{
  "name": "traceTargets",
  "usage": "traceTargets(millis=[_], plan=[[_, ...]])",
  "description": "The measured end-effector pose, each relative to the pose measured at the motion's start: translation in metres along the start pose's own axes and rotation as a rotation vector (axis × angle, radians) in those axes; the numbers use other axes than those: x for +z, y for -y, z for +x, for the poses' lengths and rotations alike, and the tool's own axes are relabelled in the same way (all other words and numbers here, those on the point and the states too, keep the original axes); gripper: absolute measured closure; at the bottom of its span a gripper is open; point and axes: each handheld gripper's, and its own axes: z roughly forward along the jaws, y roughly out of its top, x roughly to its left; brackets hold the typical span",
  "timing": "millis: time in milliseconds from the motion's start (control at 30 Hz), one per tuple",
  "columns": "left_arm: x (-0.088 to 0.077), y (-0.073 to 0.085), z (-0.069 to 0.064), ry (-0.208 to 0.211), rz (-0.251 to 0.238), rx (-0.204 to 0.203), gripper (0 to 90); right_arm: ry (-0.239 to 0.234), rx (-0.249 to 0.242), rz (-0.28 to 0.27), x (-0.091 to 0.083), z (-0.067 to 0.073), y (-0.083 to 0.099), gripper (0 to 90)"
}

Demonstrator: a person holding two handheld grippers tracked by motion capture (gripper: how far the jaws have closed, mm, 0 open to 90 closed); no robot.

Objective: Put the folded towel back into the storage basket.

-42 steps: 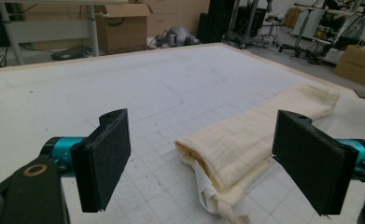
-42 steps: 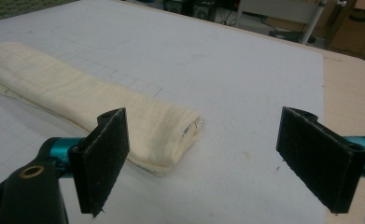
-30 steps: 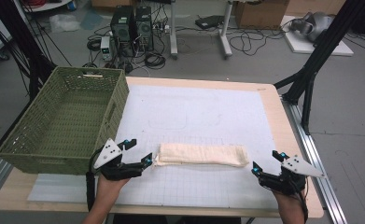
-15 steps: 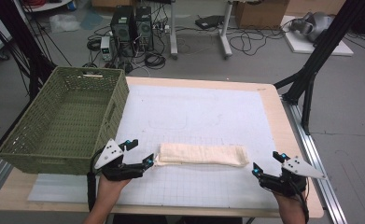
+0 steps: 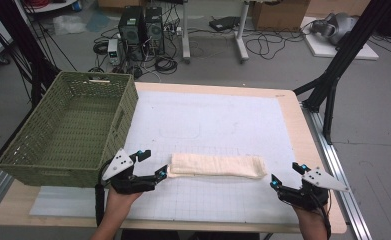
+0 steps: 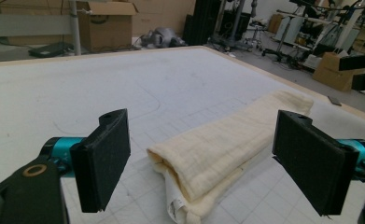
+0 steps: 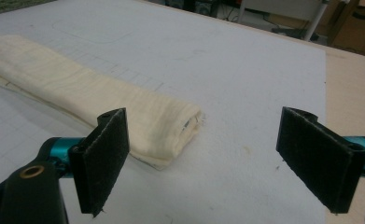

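A folded cream towel (image 5: 215,166) lies lengthwise across the lower middle of the high view, on the white gridded mat (image 5: 218,125) that covers the wooden table (image 5: 310,150). The towel is a long, flat bundle with its ends pointing toward the left and right edges of the frame.

The left gripper (image 5: 153,165) sits at the lower left of the high view, held in a hand (image 5: 120,197) that enters from the bottom edge. Its 2 jaws are spread wide, and its tip is just beside the towel's left end. In the left gripper view the towel (image 6: 227,144) lies between and beyond the 2 black pads (image 6: 103,158), its near folded end low in the centre of the frame; the pads do not touch it.

The right gripper (image 5: 285,180) is at the lower right of the high view, apart from the towel's right end. Its jaws are also wide open and hold nothing. In the right gripper view the towel's end (image 7: 171,123) shows left of centre, above the left pad (image 7: 101,158).

A green woven basket (image 5: 13,162) stands at the left of the high view, hanging over the table's left edge.
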Motion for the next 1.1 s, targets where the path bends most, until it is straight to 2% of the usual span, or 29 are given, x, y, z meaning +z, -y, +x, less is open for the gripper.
traceTargets(millis=[233,367,567,633,667,700,767,800,900,1100], plan=[[0.005,0.0,-0.003,0.018,0.013,-0.005,19.4,-0.004,-0.007,0.005,0.001,0.001,0.0,15.7],[0.009,0.001,-0.002,0.011,0.06,-0.008,20.7,0.001,-0.005,0.008,0.001,0.0,0.001,15.7],[0.021,-0.006,0.003,0.004,0.097,-0.013,23.3,0.0,0.003,0.004,0.001,0.001,0.001,15.8],[0.027,-0.008,0.006,0.023,0.116,-0.033,32.3,-0.001,-0.004,0.001,0.001,0.002,0.0,15.8],[0.031,-0.009,0.007,0.036,0.12,-0.047,32.3,-0.001,-0.004,0.001,0.001,0.002,0.0,15.8],[0.035,-0.009,0.008,0.035,0.123,-0.065,38.4,0.0,-0.007,0.0,0.001,0.002,0.0,15.8],[0.044,-0.01,0.012,0.009,0.15,-0.111,38.0,0.0,-0.005,0.001,0.001,0.002,0.0,15.8],[0.048,-0.009,0.014,-0.009,0.171,-0.118,38.6,0.0,0.0,0.002,0.001,0.002,0.0,15.8],[0.058,-0.006,0.018,-0.045,0.228,-0.138,38.4,0.0,0.003,0.004,0.0,0.002,0.001,15.8],[0.069,-0.002,0.02,-0.072,0.283,-0.148,39.8,0.001,0.005,0.006,0.0,0.002,0.001,15.8]])
